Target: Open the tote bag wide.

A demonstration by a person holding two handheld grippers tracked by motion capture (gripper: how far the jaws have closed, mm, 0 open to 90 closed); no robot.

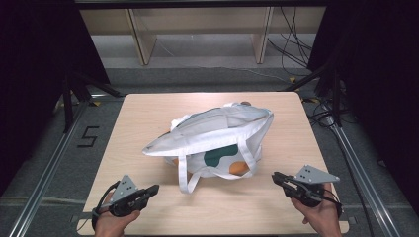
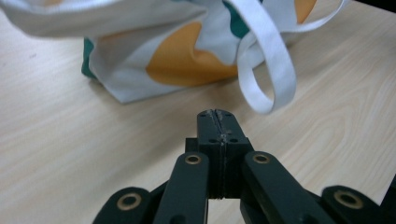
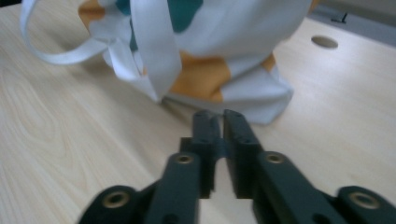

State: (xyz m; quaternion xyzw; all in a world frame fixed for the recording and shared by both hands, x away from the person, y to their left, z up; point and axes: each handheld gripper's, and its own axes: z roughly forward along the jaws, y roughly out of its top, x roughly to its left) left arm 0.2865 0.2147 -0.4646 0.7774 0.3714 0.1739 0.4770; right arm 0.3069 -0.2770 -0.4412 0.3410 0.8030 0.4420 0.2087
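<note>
White tote bag (image 1: 217,133) with orange and dark green blotches and white straps (image 1: 187,174), on a pale wood-grain table (image 1: 148,113); both grippers (image 1: 153,189) (image 1: 276,177) black with grey plates

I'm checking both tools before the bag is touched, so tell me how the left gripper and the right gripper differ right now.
The left gripper has its fingers pressed fully together; the right gripper shows a thin slit between its fingers. The left gripper points toward the tote bag's hanging strap loop; the right gripper points at the bag's lower corner. Both are shut on nothing, held just above the table, clear of the bag.
</note>
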